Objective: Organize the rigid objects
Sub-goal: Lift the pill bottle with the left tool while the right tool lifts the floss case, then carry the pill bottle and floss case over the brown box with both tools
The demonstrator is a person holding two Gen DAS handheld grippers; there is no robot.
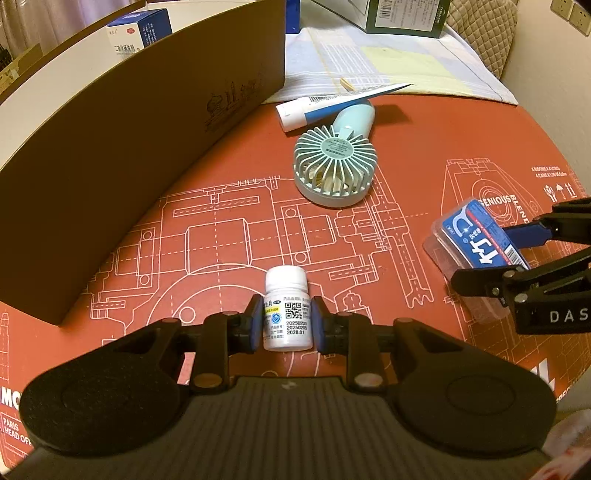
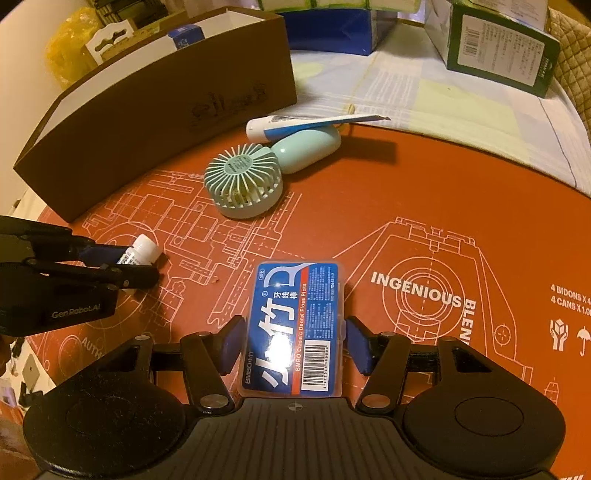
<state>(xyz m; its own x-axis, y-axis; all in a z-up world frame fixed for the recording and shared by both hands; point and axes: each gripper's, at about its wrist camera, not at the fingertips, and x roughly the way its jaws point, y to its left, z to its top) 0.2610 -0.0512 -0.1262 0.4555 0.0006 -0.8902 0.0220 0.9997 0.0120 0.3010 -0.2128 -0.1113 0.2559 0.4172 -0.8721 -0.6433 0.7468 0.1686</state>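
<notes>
My left gripper (image 1: pixel 287 325) pinches a small white pill bottle (image 1: pixel 287 314). Its blue pads press on both sides of the bottle's body, and the round cap sticks out past the fingertips toward 12 o'clock. In the right wrist view I see the same bottle (image 2: pixel 142 251) at 9 o'clock, poking out of the left gripper (image 2: pixel 122 266).

My right gripper (image 2: pixel 291 343) has a flat floss pick box (image 2: pixel 293 328) between its two blue pads. The left pad sits right on the box's edge and the right pad is at the other edge, so it looks held. Most of the box reaches out toward 12 o'clock. In the left wrist view the box (image 1: pixel 476 236) shows at 3 o'clock, in the right gripper (image 1: pixel 517 251).

Under it all is a red mat (image 2: pixel 424 177) with white machine drawings and words on it. At 12 o'clock lies a mint green hand fan (image 1: pixel 334 162), face down. A white and blue tube (image 1: pixel 332 105) rests across the fan's handle. At 10 o'clock stands a long brown cardboard box (image 1: pixel 122 147) with a white inside. A blue and white carton (image 1: pixel 140 31) stands inside it. Past the mat lies a pale checked cloth (image 2: pixel 424 92), and a dark green carton (image 2: pixel 498 40) stands on it at 1 o'clock.

The bottle is white with a label, a square code and printed dates. The floss box is clear plastic with a blue label, a red stripe and a barcode.
</notes>
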